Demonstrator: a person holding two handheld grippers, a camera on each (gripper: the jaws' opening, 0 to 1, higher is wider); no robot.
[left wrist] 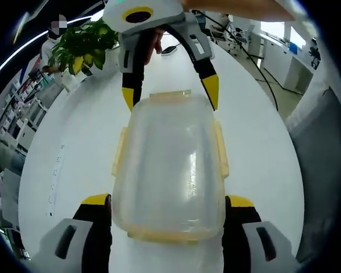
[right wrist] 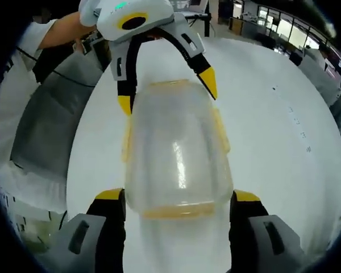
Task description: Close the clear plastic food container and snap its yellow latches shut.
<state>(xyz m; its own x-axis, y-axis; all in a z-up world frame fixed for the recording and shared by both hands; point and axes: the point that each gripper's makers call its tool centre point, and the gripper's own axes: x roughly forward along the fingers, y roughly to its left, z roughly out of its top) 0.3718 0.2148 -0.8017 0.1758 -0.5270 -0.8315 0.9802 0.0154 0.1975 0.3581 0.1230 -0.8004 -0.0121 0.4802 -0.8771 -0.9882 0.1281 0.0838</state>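
Clear container (left wrist: 167,165) sitting on the white table (left wrist: 74,148), lid on, you are spreading your left gripper (left wrist: 167,200) wide around its near end, your right gripper (right wrist: 179,196) gaping likewise at the opposite end, yellow latches (left wrist: 220,149) lining the sides.

- One clear plastic food container (left wrist: 169,170), lid on, at the centre of the left gripper view.
- Four yellow latches (left wrist: 119,150), one on each side.
- Two grippers: left gripper (left wrist: 167,202) at 6 o'clock, right gripper (left wrist: 169,94) at 12.
- One white table (left wrist: 74,153).
- One potted plant (left wrist: 82,45) at 11 o'clock.
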